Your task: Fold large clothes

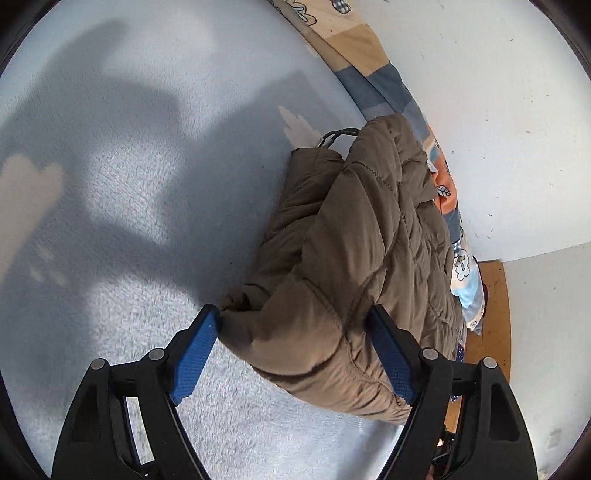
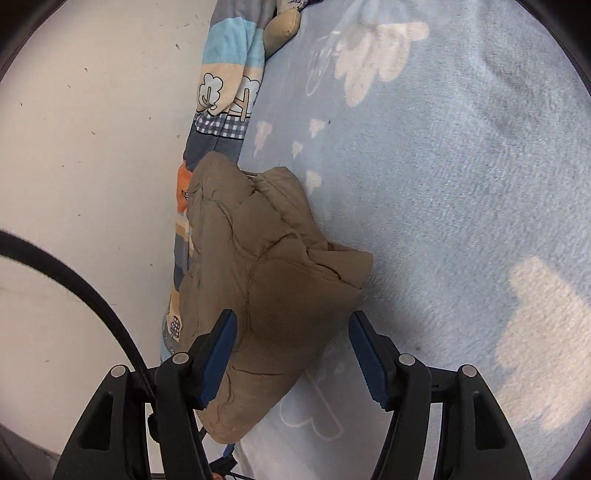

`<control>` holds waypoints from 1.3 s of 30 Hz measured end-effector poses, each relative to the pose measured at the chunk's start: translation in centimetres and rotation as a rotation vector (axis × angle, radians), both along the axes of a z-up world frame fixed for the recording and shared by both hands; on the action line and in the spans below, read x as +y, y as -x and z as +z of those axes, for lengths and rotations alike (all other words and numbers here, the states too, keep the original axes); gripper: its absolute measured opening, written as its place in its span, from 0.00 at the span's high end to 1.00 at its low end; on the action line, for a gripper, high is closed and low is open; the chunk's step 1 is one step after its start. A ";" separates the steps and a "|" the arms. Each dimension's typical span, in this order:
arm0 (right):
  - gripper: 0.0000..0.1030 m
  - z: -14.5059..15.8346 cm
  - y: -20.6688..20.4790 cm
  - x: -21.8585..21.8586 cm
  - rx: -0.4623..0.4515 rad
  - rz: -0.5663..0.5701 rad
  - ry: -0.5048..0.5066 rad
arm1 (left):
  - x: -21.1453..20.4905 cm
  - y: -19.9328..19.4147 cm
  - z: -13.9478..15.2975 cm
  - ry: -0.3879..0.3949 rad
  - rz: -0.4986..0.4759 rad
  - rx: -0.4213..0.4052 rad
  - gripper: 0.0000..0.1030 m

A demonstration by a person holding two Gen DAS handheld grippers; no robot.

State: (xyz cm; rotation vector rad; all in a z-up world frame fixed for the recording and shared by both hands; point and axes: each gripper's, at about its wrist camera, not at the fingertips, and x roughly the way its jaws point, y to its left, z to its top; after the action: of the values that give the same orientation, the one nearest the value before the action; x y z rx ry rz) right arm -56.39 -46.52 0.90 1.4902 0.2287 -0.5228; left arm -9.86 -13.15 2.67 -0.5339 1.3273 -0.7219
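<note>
The left tool (image 1: pixel 293 312) has two matte black plastic arms with triangular cut-outs, each carrying a textured blue rubber pad (image 1: pixel 194 356) and round silver pivot screws (image 1: pixel 99 364). The right tool (image 2: pixel 291 317) is built alike (darker blue pads); a black cable (image 2: pixel 79 286) curves in from nine o'clock.

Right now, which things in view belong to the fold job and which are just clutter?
Job: brown quilted jacket, left gripper, right gripper, jaws of both spread around the jacket.
Lying about: light blue cloud blanket, patterned quilt, stuffed toy.
</note>
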 end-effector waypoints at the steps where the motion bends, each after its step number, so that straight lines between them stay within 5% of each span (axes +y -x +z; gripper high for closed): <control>1: 0.34 -0.3 -0.3 -0.3 0.010 0.002 -0.003 | 0.0 0.0 -0.2 0.007 -0.002 0.000 0.20; 14: 0.08 -2.5 -2.4 -3.4 0.024 -0.078 0.058 | -1.7 -2.0 -2.1 0.121 -0.008 0.000 0.13; 15: 0.11 -2.6 -2.7 -3.7 0.008 -0.069 0.057 | -1.9 -2.1 -2.0 0.124 -0.012 -0.009 0.14; 19: 0.52 -1.6 -3.0 -3.6 0.014 -0.022 0.049 | -2.7 -1.9 -0.5 0.068 -0.071 -0.073 0.43; 22: 0.61 -0.2 -3.6 -3.5 0.056 -0.006 0.093 | -2.7 -1.5 0.9 0.039 -0.125 -0.117 0.54; 28: 0.70 2.6 -3.7 -2.6 0.110 0.027 0.201 | -2.8 -0.4 3.2 -0.018 -0.182 -0.185 0.68; 39: 0.72 8.9 0.2 0.7 0.113 0.097 0.355 | 0.1 3.9 8.9 -0.020 -0.241 -0.306 0.74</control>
State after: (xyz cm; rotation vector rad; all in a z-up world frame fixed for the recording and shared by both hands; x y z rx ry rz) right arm -56.63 -45.82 9.76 1.1009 0.2797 -0.5395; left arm -13.79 -13.10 11.61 -0.2356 1.1190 -0.9468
